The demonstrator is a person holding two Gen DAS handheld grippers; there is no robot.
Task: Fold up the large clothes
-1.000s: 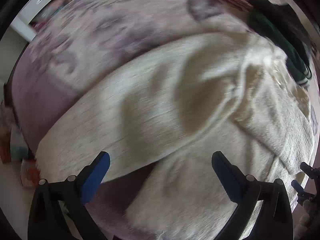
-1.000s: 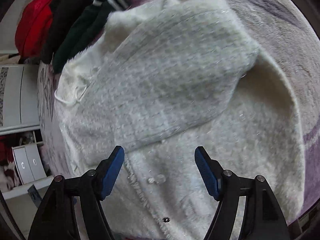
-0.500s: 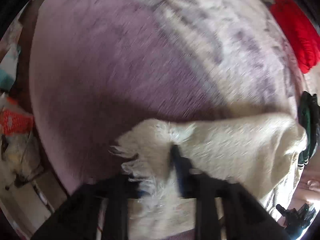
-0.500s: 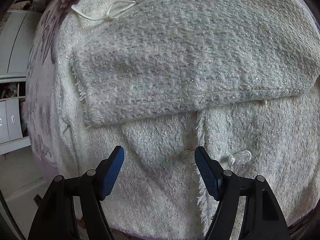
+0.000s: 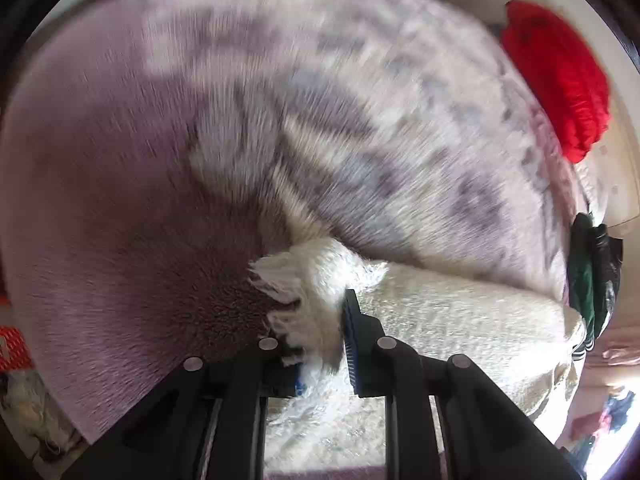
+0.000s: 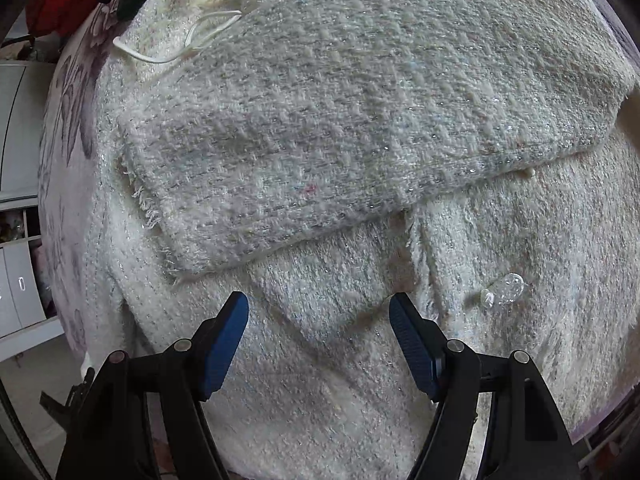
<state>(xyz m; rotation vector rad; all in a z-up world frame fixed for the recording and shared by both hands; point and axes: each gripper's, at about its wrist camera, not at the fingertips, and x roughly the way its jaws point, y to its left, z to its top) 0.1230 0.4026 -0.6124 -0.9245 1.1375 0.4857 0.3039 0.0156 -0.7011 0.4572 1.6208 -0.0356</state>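
A cream fuzzy tweed jacket (image 6: 360, 128) lies spread on a purple floral blanket (image 5: 160, 152). One sleeve (image 6: 340, 184) is folded across its front, with clear round buttons (image 6: 505, 289) below it. My left gripper (image 5: 320, 320) is shut on a frayed edge of the jacket (image 5: 316, 276), which also shows in the left wrist view stretching to the right (image 5: 460, 320). My right gripper (image 6: 319, 312) is open and empty, just above the jacket's front below the folded sleeve.
A red garment (image 5: 560, 76) lies at the far right of the bed. A dark green and black garment (image 5: 588, 264) sits next to the jacket. White cabinets (image 6: 20, 272) stand to the left of the bed.
My left gripper has closed on the jacket's frayed edge and swung away over the blanket. My right gripper has dropped closer to the jacket front and stays open.
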